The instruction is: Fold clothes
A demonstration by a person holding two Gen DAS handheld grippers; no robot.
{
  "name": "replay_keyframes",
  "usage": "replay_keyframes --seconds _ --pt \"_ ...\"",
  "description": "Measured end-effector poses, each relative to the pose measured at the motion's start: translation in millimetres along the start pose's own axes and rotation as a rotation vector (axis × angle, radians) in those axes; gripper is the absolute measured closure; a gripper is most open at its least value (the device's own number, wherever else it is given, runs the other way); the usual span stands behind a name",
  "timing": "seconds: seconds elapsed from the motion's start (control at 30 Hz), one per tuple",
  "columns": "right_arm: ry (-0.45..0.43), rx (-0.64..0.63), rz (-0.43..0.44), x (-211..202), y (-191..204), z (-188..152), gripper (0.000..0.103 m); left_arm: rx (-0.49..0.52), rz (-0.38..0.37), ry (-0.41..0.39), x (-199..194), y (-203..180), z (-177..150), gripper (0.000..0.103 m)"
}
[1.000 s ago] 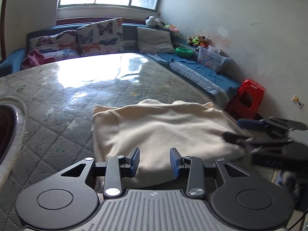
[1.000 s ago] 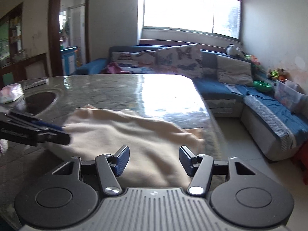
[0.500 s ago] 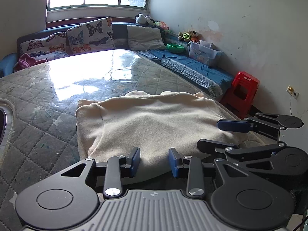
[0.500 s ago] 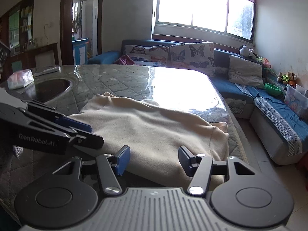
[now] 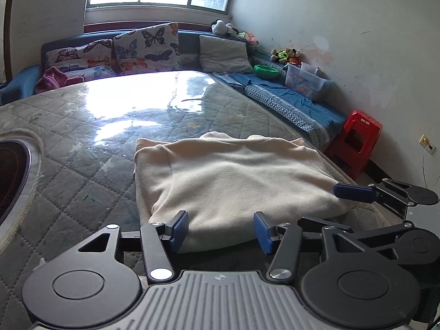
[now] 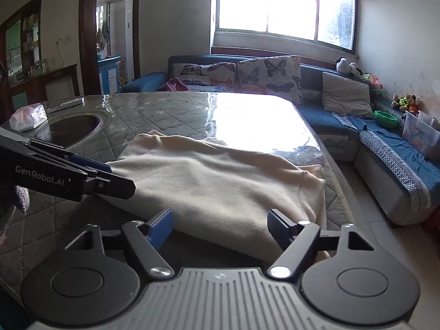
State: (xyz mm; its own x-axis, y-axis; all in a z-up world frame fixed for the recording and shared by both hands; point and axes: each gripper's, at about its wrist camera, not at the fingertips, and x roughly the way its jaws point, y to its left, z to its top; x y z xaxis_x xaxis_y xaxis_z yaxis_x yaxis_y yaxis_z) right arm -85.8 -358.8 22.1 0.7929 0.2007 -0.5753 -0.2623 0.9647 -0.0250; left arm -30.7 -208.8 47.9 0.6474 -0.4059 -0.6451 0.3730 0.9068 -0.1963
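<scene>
A cream garment (image 5: 233, 181) lies folded into a rough rectangle on the quilted table top (image 5: 82, 143), close to its right edge. My left gripper (image 5: 221, 229) hovers at the garment's near edge. Its jaws are opening, the cloth's edge shows in the gap, and the pads do not press on it. In the right wrist view the garment (image 6: 220, 181) fills the middle. My right gripper (image 6: 220, 227) sits at its near right part, jaws also opening and nothing pinched. Each gripper shows in the other's view: the right gripper (image 5: 338, 209) at the garment's right corner, the left gripper (image 6: 110, 174) at its left side.
A dark round inset (image 6: 74, 129) is sunk in the table to the left, with a tissue pack (image 6: 27, 117) behind it. A blue sofa (image 6: 343, 126) with butterfly cushions runs along the far and right sides. A red stool (image 5: 354, 137) stands by the wall.
Both grippers' jaws have spread wider. Over the second both grippers came in to the garment's near edge, the right one's fingers now beside its right corner.
</scene>
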Motion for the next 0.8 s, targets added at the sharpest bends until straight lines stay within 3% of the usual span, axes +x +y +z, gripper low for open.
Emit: replay_keyframes --seconds 0.33,0.63,0.8 --pt "0.022 0.025 -0.027 -11.2 8.2 -7.3 0.012 0.050 0.045 -0.001 -13.2 -7.4 -13.0 0.014" --pt "0.030 0.045 -0.047 -17.9 13.0 -13.5 0.002 0.049 0.079 0.011 -20.5 -7.7 -24.2 0.000" --pt "0.048 0.047 -0.067 -19.6 14.3 -19.8 0.000 0.043 0.095 0.019 -22.6 -7.2 -28.3 0.000"
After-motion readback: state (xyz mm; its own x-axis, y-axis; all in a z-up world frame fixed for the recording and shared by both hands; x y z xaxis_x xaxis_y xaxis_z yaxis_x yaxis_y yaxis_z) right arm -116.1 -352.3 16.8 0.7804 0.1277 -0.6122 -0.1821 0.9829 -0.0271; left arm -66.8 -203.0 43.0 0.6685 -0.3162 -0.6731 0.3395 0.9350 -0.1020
